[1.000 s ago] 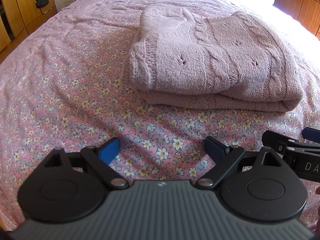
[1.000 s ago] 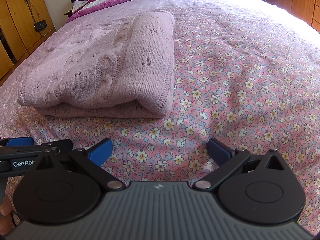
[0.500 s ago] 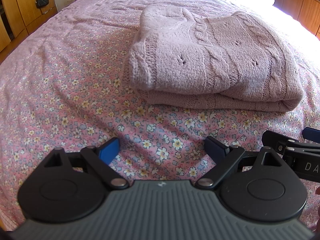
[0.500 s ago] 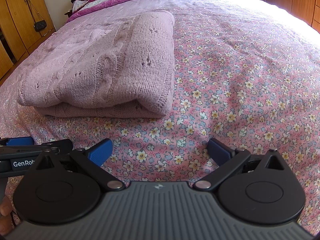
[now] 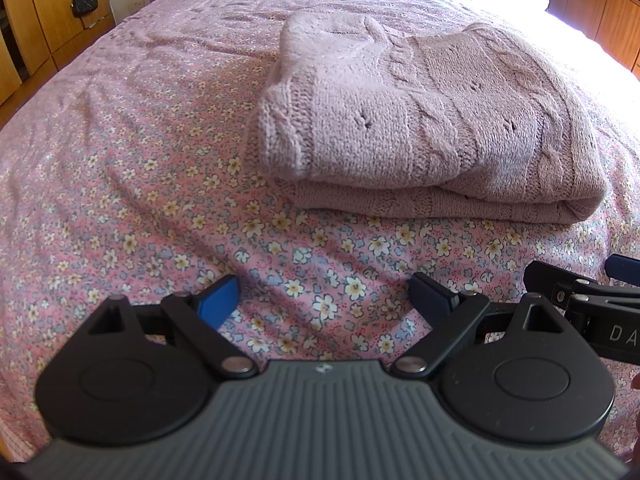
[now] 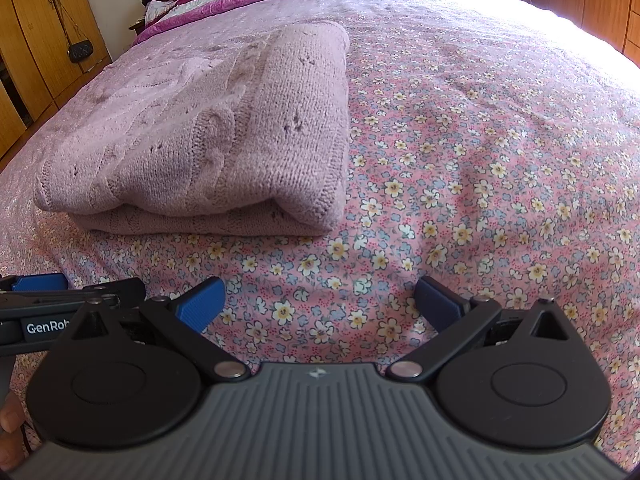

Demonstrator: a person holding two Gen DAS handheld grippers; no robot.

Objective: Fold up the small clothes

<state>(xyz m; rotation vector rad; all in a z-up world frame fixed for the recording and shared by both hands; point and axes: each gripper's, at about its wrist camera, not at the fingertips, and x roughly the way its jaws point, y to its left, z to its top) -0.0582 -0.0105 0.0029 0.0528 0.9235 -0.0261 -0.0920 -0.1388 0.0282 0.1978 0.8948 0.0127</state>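
One floral bedspread (image 5: pixel 120 184); wooden wardrobe (image 6: pixel 36 32) left, black purse (image 6: pixel 80 50) hanging.

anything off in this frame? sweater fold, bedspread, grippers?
Nothing stands out. The knit sweater lies folded in a tidy stack on the floral bedspread. Left gripper and right gripper are both open, short of it, holding nothing.
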